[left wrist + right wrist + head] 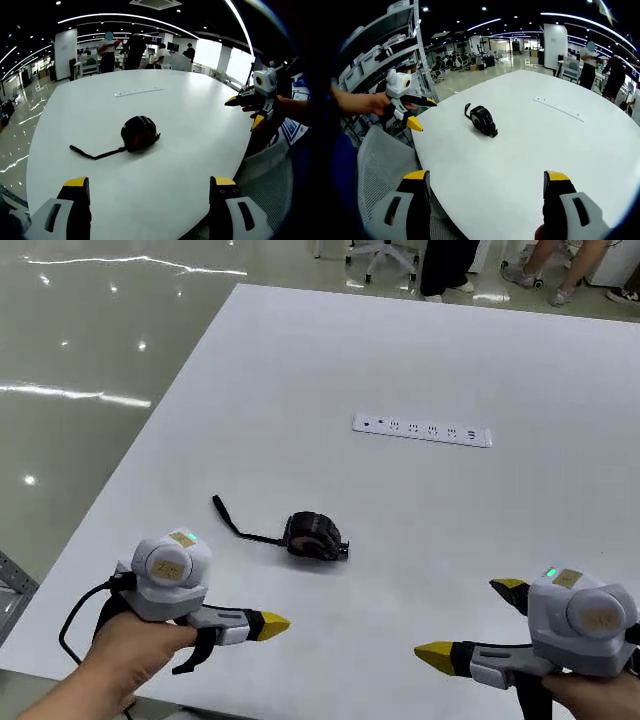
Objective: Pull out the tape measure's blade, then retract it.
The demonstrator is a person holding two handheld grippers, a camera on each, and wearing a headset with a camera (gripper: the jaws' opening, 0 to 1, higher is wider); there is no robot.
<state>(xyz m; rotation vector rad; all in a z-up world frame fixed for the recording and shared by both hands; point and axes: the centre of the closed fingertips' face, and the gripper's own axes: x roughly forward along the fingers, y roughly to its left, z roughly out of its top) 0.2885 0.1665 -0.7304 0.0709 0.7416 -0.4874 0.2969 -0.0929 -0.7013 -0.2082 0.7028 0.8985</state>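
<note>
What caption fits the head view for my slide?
Tape measure on white table, left tongs and right tongs open, clear of it, power strip beyond.

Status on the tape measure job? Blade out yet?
Done: nothing. The tape measure lies on the table, no blade pulled out. In hand: nothing; left gripper and right gripper are open, short of it. Left: grip the case, pull the blade, retract.

White table [300, 370] bears a black tape measure [315, 536] and power strip [421, 430]
</note>
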